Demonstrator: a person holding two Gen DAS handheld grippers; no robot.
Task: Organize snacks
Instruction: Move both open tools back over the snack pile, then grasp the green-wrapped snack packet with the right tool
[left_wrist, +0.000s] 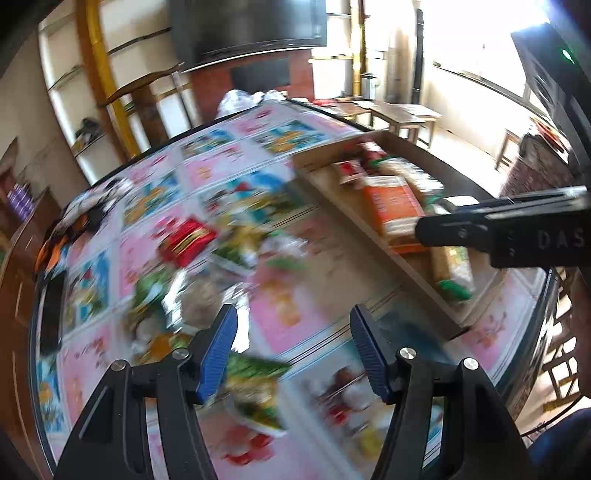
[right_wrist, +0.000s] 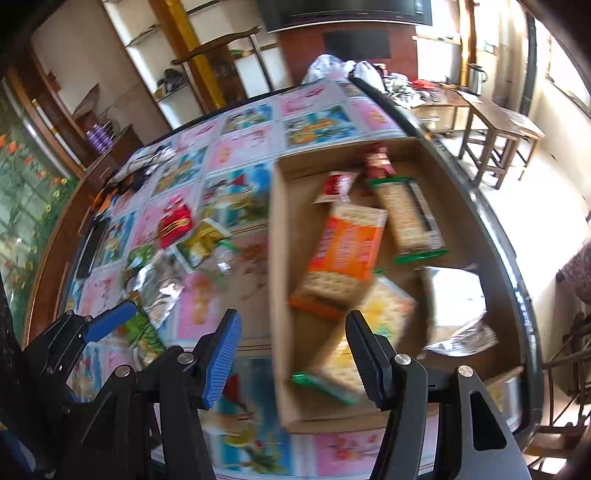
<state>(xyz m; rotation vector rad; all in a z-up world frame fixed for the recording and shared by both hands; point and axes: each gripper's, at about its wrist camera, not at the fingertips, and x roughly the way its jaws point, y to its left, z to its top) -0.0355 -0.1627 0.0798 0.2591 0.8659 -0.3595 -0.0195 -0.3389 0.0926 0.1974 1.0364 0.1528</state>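
left wrist: splayed fingers above table

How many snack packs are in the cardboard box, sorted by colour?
In the shallow cardboard box, right wrist view, though blur may hide some:
Orange cracker pack: 1
Green-ended cracker pack: 1
Yellow cracker pack: 1
Small red-and-white packet: 1
Dark red packet: 1
Silver foil bag: 1
Total: 6
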